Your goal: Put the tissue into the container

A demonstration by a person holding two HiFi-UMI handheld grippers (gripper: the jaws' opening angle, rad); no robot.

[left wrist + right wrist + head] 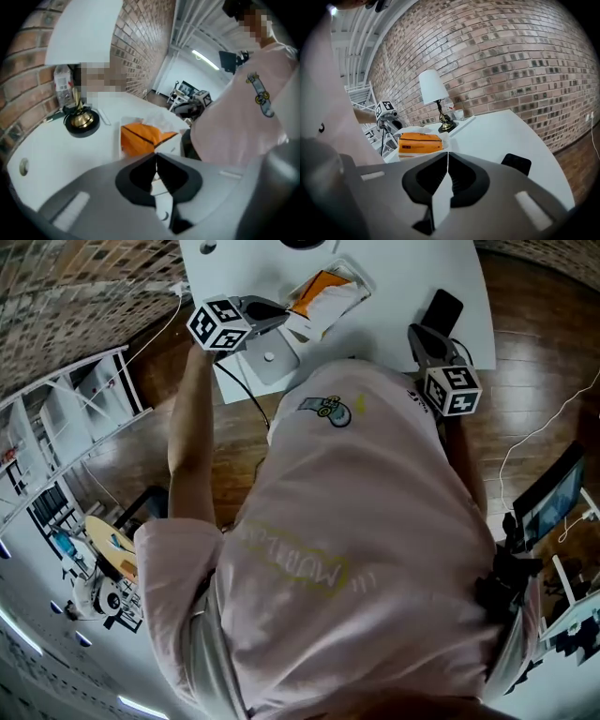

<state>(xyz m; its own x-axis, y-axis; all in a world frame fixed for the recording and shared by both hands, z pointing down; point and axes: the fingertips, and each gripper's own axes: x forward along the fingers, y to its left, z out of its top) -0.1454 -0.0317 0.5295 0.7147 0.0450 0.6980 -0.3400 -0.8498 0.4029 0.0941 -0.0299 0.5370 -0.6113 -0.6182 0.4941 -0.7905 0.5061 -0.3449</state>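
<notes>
- Head view: the left gripper [284, 308] reaches over the white desk [394, 277]. Its fingers are pressed together on nothing, with the tips just beside the near-left end of the orange tissue pack [319, 289]. The pack seems to sit already in, or against, a clear container [361, 279]; I cannot tell which. Its long axis runs from near-left to far-right. The right gripper [417, 331] is well off to the right, next to a black phone [442, 307].
- Left gripper view: the fingers meet with nothing between them. The pack lies straight ahead, just past the tips, with loose white tissue [157, 119] behind it. A lamp base [82, 123] stands to the far left.
- Right gripper view: these fingers are also together and empty. The pack lies broadside, far and to the left, well apart from them. The left gripper is plainly the nearer, and its fingers would need to part before any grasp.
</notes>
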